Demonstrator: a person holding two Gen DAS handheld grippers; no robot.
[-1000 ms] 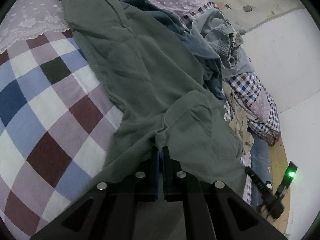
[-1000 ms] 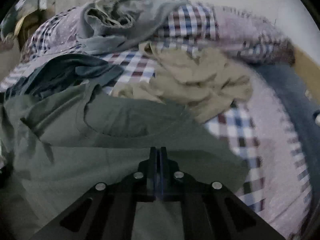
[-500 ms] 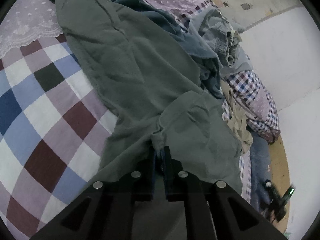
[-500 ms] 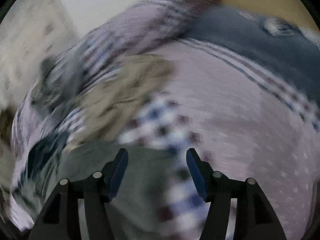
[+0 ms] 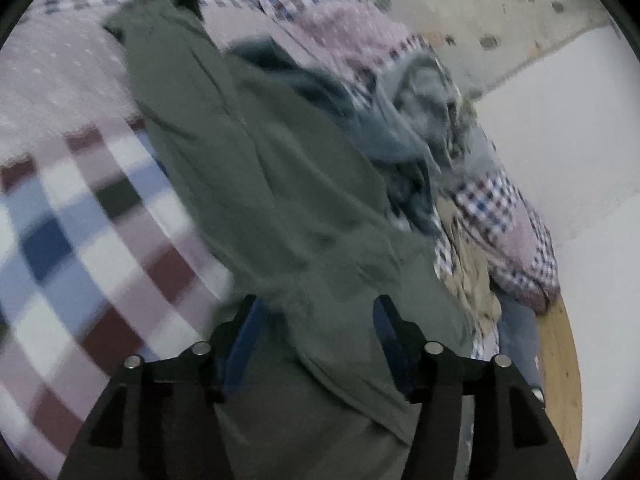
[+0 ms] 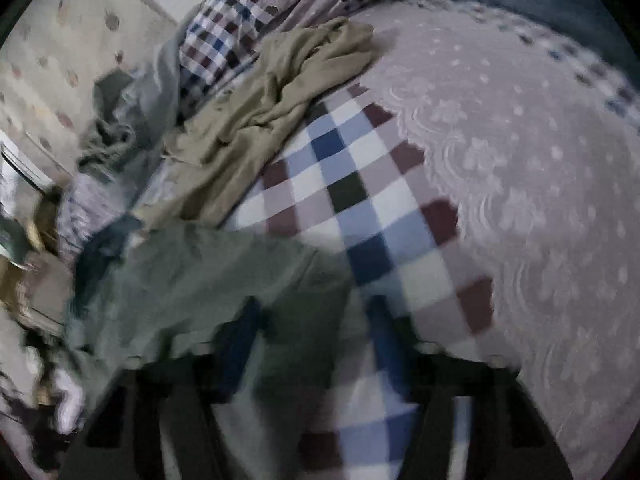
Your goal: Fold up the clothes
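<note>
Both grippers, left and right, had jaws spread wide, gripping nothing; green shirt lay loose on the checked bed; tan garment sat nearby.

My left wrist camera looks close along my left gripper over the green garment toward the wall. My right wrist camera faces low across the checked bed cover. Both views share that garment, the beige cloth and the bed.

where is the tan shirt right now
In the right wrist view it lies crumpled upper left of centre on the checked bedspread, between the plaid pillow and the green shirt.
</note>
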